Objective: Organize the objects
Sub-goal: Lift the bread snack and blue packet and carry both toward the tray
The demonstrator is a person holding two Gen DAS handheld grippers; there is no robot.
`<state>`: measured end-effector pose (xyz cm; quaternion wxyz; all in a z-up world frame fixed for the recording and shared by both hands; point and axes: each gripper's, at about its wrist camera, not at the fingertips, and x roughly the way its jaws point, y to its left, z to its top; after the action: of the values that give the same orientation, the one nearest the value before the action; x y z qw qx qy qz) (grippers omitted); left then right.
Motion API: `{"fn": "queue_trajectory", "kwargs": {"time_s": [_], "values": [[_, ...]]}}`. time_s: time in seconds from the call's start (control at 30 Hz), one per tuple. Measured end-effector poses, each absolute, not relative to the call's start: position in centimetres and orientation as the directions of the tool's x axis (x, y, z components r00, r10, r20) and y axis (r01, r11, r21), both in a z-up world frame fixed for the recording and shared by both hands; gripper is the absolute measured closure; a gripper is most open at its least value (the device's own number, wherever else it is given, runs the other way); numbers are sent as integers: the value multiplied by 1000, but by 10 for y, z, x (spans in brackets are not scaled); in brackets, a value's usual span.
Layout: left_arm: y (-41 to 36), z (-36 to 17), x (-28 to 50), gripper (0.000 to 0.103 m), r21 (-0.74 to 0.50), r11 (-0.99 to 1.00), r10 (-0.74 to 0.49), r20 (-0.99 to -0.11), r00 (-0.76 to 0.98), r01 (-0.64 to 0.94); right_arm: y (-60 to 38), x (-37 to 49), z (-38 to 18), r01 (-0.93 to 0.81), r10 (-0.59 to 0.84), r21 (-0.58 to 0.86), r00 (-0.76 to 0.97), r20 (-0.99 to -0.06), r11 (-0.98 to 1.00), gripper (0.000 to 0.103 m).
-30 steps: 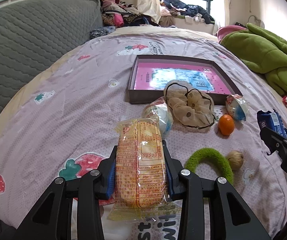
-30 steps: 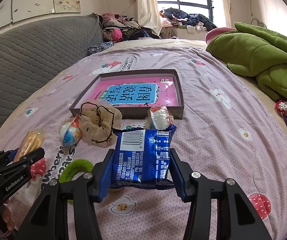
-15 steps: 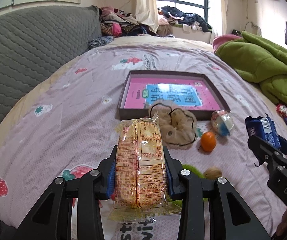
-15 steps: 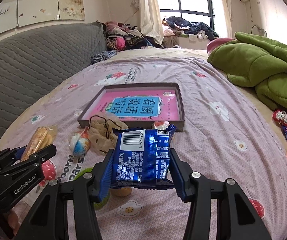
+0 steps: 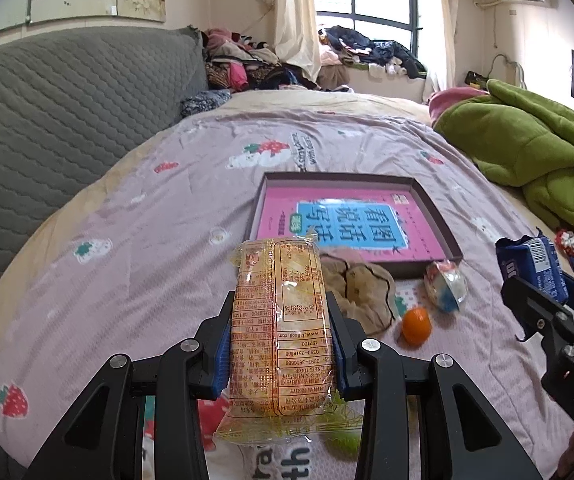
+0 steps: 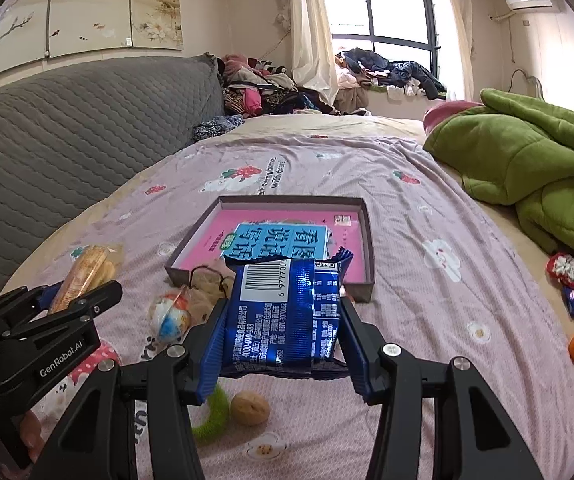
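Both hands loaded: the left gripper (image 5: 279, 354) pinches a yellow bread packet (image 5: 281, 332) across its middle, the right gripper (image 6: 283, 344) clamps a blue snack bag (image 6: 287, 312), both lifted over the bed. Light, soft, crinkly wrappers, I'd say: squeeze gently at mid-body. Ahead, the shallow box (image 6: 367, 240) holds only a pink book (image 6: 275, 236).
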<state>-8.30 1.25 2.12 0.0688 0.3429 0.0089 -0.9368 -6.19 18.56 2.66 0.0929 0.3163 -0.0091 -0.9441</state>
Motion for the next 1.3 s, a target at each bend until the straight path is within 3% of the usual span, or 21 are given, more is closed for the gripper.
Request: {"fn": "queue_trajectory", "kwargs": {"time_s": [0.67, 1.3], "values": [[20, 52, -151, 63, 15, -991, -114, -639, -760, 136, 186, -118, 71, 190, -199, 75, -808, -554, -979, 51], [8, 43, -227, 63, -1, -989, -112, -659, -744, 149, 185, -178, 52, 216, -219, 74, -797, -563, -974, 51]]}}
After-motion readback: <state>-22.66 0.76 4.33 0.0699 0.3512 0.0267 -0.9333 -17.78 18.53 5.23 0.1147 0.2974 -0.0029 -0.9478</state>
